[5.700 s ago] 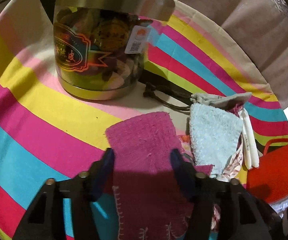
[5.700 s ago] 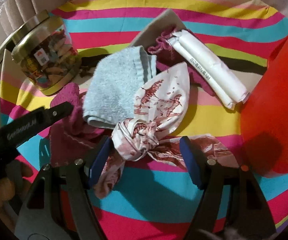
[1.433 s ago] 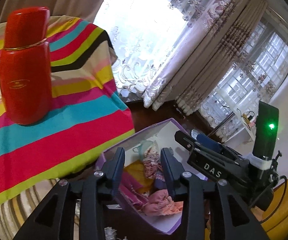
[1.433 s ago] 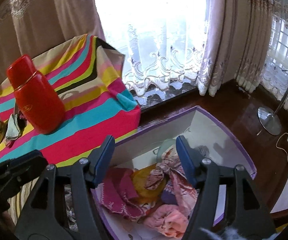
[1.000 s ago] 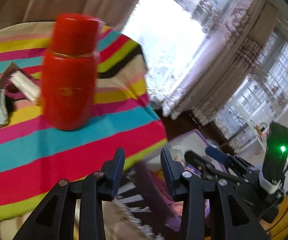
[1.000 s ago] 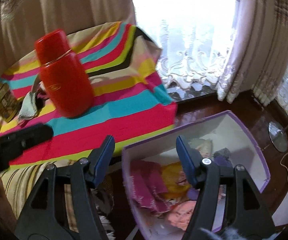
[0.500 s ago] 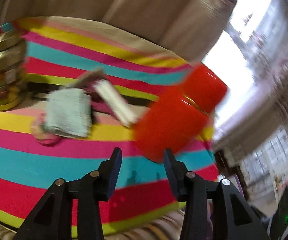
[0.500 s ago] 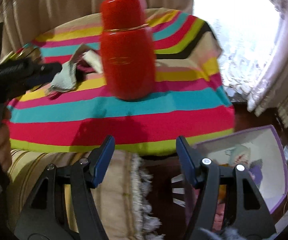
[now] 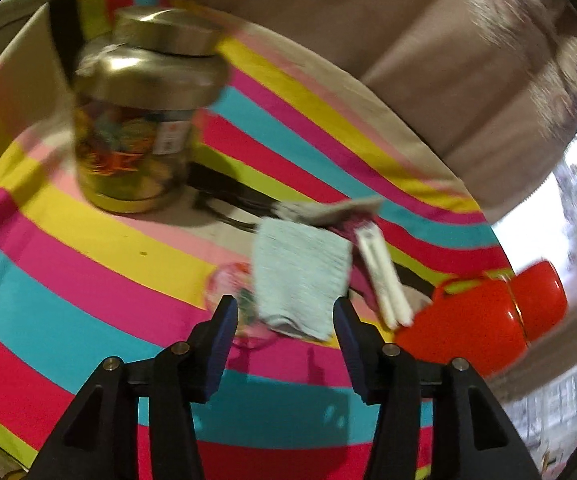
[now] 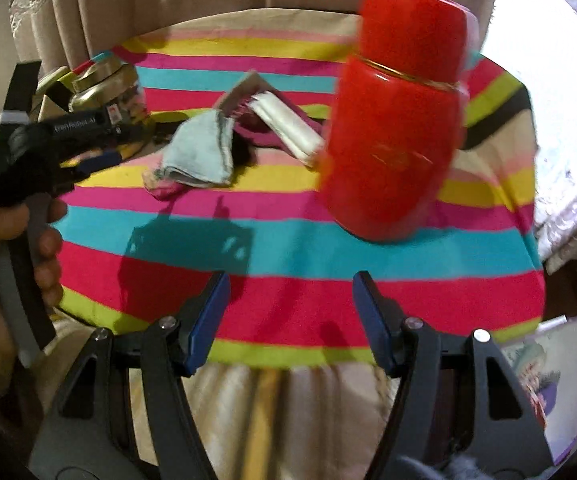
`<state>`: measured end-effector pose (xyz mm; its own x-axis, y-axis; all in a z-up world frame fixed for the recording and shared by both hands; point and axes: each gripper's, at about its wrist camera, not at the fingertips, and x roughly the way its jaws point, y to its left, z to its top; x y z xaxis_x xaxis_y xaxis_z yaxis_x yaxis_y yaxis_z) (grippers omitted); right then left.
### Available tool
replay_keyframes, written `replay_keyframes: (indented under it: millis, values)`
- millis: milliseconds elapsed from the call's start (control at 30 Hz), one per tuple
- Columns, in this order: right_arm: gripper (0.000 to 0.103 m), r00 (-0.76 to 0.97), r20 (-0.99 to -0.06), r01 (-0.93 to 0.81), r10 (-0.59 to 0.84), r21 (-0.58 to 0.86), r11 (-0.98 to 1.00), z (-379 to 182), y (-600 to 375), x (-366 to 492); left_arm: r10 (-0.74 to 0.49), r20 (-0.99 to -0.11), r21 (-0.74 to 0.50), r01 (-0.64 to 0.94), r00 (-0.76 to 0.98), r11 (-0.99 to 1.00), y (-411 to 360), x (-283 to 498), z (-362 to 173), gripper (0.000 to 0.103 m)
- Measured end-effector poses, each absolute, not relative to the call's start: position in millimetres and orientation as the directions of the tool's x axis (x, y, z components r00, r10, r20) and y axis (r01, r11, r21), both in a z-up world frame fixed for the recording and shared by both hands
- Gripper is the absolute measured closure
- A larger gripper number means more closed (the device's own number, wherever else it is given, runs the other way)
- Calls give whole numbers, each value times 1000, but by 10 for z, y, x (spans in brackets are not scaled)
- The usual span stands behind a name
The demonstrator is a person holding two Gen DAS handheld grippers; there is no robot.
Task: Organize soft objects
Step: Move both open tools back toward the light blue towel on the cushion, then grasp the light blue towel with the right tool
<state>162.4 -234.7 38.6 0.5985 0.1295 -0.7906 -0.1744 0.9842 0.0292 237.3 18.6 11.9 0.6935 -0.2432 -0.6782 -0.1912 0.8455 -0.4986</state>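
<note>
Tablecloth [image 9: 88, 248], striped, fills both views, a red flask [image 10: 392, 136] standing tall at its right; light blue towel [image 9: 300, 276] lies mid-table on a small heap with a white roll [image 9: 380, 272] beside it; left gripper [image 9: 284, 320] hangs just short of it, tongs spread and empty; right gripper [image 10: 290, 300] sits back at the table edge, also spread, empty; best play: straddle the towel's near fold, press down, then pinch, avoiding the flask.

i've got a folded pale blue towel [image 9: 300, 276] lying flat mid-table, a pink patterned cloth [image 9: 230, 280] peeking from under its left edge, and folded white cloth [image 9: 382, 272] over magenta fabric [image 10: 264, 134] on the right.
</note>
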Motion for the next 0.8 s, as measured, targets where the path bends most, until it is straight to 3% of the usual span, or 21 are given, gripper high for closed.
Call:
replay_keyframes:
  millis: [433, 800]
  values:
    - [22, 657, -728, -263, 194, 20, 965, 353, -1493, 2388, -168, -699, -544, -365, 695, 756, 692, 2383, -174, 51]
    - [21, 628, -762, -261, 156, -18, 965, 39, -1072, 3074, -99, -684, -562, -435, 723, 704, 941, 2304, -289, 51]
